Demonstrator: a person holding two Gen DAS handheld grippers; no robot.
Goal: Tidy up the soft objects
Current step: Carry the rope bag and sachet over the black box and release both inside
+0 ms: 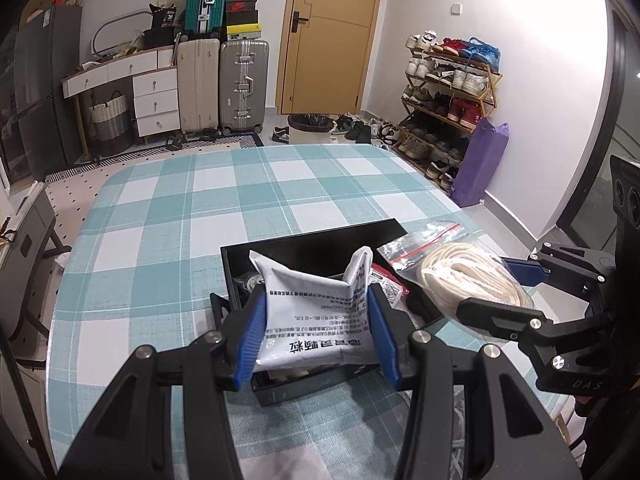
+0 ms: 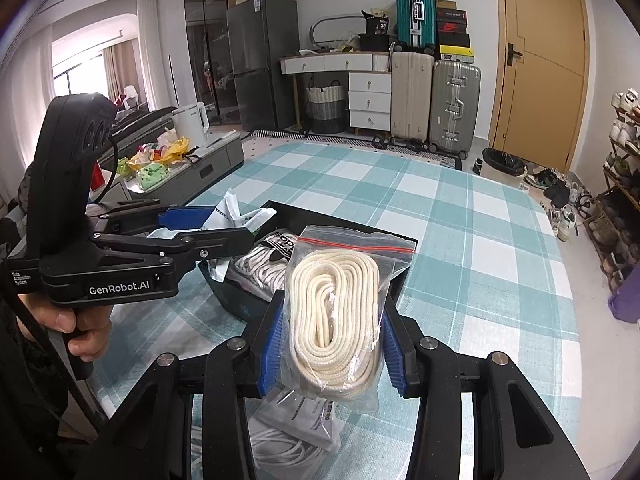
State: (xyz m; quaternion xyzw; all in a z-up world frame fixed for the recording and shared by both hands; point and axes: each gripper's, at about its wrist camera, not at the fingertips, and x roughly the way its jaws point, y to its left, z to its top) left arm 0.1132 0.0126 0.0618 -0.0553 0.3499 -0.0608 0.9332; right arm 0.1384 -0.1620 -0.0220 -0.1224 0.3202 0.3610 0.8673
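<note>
My left gripper (image 1: 316,330) is shut on a white printed pouch (image 1: 316,312), held bent over a black open box (image 1: 304,244) on the checked tablecloth. My right gripper (image 2: 332,354) is shut on a clear zip bag of coiled cream rope (image 2: 334,312), held just above the box's near right corner (image 2: 400,276). In the left wrist view the rope bag (image 1: 468,280) and the right gripper (image 1: 508,292) are to the right of the box. In the right wrist view the left gripper (image 2: 208,228) holds the pouch (image 2: 224,210) at the box's left side. The box holds white soft items (image 2: 260,264).
The teal checked tablecloth (image 1: 200,216) covers the table. Another white pouch (image 2: 300,416) and loose white cord (image 2: 276,452) lie near the front edge under my right gripper. A low side cabinet with bags and a kettle (image 2: 188,120) stands left of the table.
</note>
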